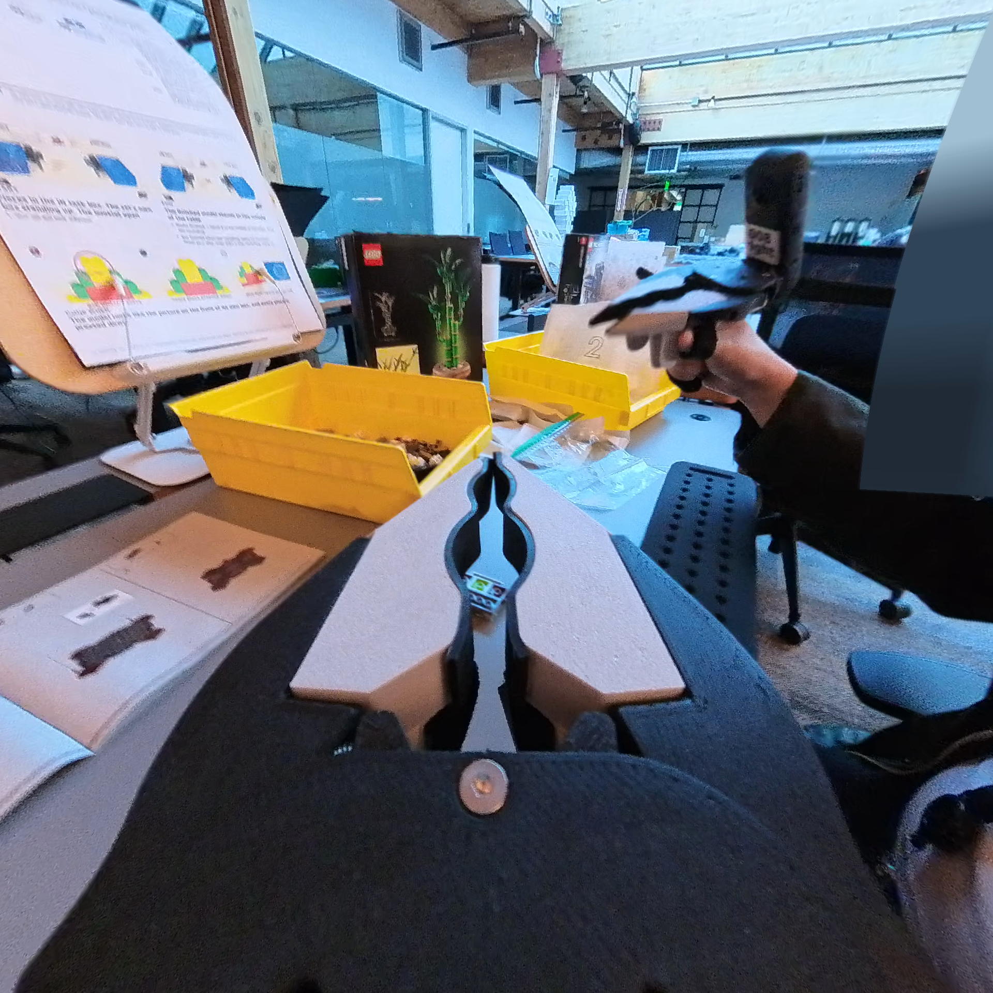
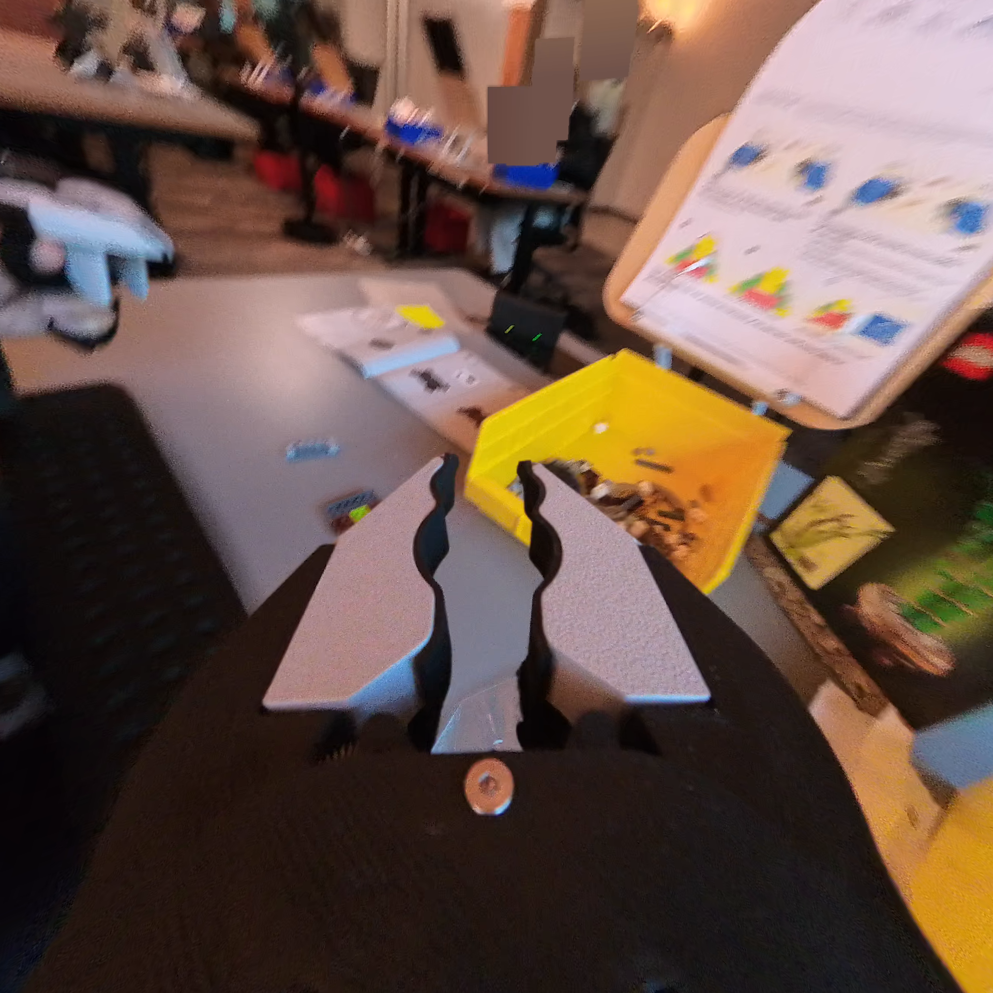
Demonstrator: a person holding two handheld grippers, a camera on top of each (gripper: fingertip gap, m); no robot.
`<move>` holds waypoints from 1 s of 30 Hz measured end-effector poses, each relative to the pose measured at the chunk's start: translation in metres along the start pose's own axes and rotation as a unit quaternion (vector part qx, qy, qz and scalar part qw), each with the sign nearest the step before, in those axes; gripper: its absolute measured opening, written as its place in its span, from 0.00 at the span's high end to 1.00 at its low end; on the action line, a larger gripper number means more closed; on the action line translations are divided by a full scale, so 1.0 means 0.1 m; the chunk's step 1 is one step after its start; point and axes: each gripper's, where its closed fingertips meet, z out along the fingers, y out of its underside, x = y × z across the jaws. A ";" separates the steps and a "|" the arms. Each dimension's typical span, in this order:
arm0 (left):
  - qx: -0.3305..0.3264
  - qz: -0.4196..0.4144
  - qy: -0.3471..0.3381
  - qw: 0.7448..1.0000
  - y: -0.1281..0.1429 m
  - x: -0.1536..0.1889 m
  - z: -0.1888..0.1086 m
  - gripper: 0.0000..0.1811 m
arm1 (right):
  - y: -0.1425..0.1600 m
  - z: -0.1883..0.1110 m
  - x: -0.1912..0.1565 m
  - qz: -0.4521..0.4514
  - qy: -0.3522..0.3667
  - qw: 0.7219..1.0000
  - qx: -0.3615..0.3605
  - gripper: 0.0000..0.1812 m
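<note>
In the left wrist view my left gripper [image 1: 495, 463] is shut, its fingertips touching with nothing between them. It hovers just in front of a yellow bin [image 1: 301, 430] that holds brown and tan bricks [image 1: 416, 448]. A small multi-coloured brick piece [image 1: 486, 591] shows through the opening farther back between the fingers. My right gripper [image 2: 488, 465] is open and empty, above the near corner of the same yellow bin [image 2: 618, 408]. It also shows, blurred, in a hand in the left wrist view [image 1: 607, 317].
An instruction sheet on a stand [image 1: 134, 215] leans behind the bin. A black box [image 1: 414, 301], a second yellow bin [image 1: 564, 376] and a clear plastic bag [image 1: 585, 467] lie beyond. A booklet [image 1: 134, 607] lies at the left. Loose pieces [image 2: 311, 450] [image 2: 349, 510] lie on the table. A black chair armrest [image 1: 698, 537] stands at the right.
</note>
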 end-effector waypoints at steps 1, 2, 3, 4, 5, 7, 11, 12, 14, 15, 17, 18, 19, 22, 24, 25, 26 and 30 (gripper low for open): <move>-0.001 0.011 -0.002 1.000 -0.06 -0.03 0.03 1.00 | 0.10 0.14 -0.09 -0.012 -0.038 0.999 -0.035 0.87; -0.005 0.025 -0.003 1.000 -0.12 -0.06 0.07 1.00 | 0.25 0.27 -0.22 -0.027 -0.086 0.993 -0.076 0.87; -0.010 0.041 -0.004 0.999 -0.17 -0.09 0.11 0.99 | 0.45 0.36 -0.37 -0.044 -0.139 0.982 -0.116 0.87; -0.015 0.055 -0.007 0.998 -0.21 -0.13 0.16 0.96 | 0.68 0.41 -0.52 -0.054 -0.187 0.969 -0.153 0.86; -0.020 0.066 -0.013 0.998 -0.23 -0.18 0.21 0.94 | 0.89 0.43 -0.64 -0.060 -0.223 0.956 -0.183 0.86; -0.028 0.071 -0.019 0.997 -0.23 -0.25 0.30 0.89 | 1.25 0.45 -0.77 -0.059 -0.255 0.938 -0.229 0.85; -0.040 0.053 -0.004 0.998 -0.07 -0.31 0.48 0.89 | 1.52 0.46 -0.97 -0.040 -0.295 0.923 -0.245 0.86; -0.042 0.046 -0.001 0.998 -0.03 -0.32 0.52 0.89 | 1.57 0.47 -0.98 -0.046 -0.294 0.921 -0.253 0.87; -0.049 0.032 0.009 0.998 0.04 -0.33 0.59 0.87 | 1.66 0.50 -0.99 -0.061 -0.290 0.917 -0.266 0.88; -0.054 0.030 0.012 0.998 0.06 -0.34 0.62 0.86 | 1.68 0.51 -1.00 -0.059 -0.293 0.916 -0.267 0.88; -0.063 0.034 0.018 0.997 0.06 -0.35 0.67 0.86 | 1.72 0.51 -1.02 -0.053 -0.299 0.913 -0.273 0.91; -0.066 0.038 0.020 0.997 0.06 -0.36 0.69 0.86 | 1.75 0.51 -1.00 -0.056 -0.294 0.913 -0.279 0.91; -0.068 0.042 0.023 0.997 0.04 -0.37 0.71 0.86 | 1.78 0.51 -0.98 -0.059 -0.288 0.913 -0.283 0.92; -0.075 0.051 0.033 0.995 0.02 -0.41 0.79 0.86 | 1.77 0.51 -1.00 -0.052 -0.296 0.913 -0.275 0.97; -0.079 0.057 0.043 0.994 -0.01 -0.46 0.86 0.86 | 1.73 0.53 -1.02 -0.053 -0.303 0.913 -0.268 0.98; -0.081 0.062 0.044 0.994 -0.03 -0.50 0.90 0.85 | 1.65 0.55 -1.01 -0.051 -0.302 0.918 -0.253 0.98; -0.082 0.068 0.041 0.994 -0.05 -0.57 0.93 0.85 | 1.54 0.56 -1.01 -0.047 -0.304 0.922 -0.235 0.98; -0.068 0.066 0.008 0.995 0.02 -0.94 0.94 0.85 | 0.81 0.80 -0.51 -0.073 -0.202 0.966 -0.144 0.98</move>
